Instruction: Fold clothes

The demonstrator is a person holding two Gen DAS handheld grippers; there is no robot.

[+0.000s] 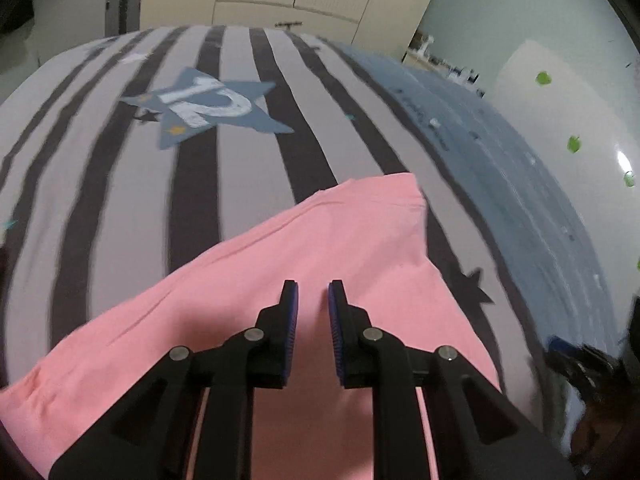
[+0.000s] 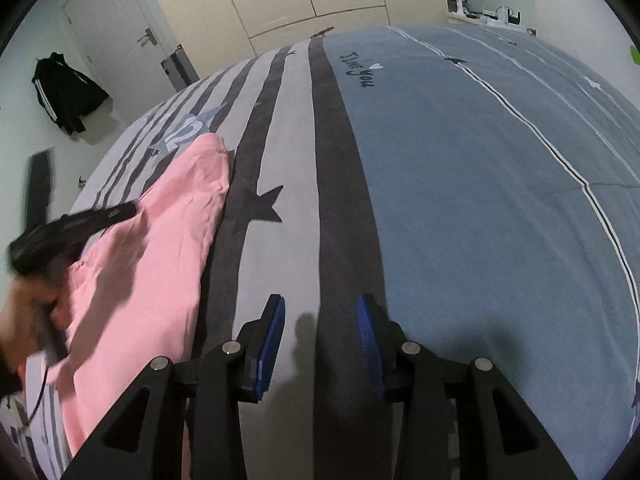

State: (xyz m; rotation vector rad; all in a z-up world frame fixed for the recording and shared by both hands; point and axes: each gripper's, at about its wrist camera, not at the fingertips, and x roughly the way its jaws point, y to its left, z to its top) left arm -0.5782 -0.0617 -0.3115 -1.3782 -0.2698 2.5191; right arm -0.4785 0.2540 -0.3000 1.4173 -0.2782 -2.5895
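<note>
Pink garment [image 1: 304, 264] lying partly folded on striped bed cover [image 1: 120, 184], toward its left edge. More folds likely left. Left gripper [image 1: 313, 300] narrowly apart, empty, above garment. Right gripper [image 2: 321, 320] apart, empty, over bare cover.

Pink garment [image 1: 280, 280] is cut off by the left-wrist frame's bottom and left edges, its near part hidden under the gripper arms. In the right-wrist view the left gripper [image 2: 120, 212] and the hand [image 2: 24, 320] holding it are motion-blurred; jaw gap unreadable there. Bedspread [image 1: 120, 180] stripes smeared. Shelf clutter [image 2: 488, 12] too small to identify.
</note>
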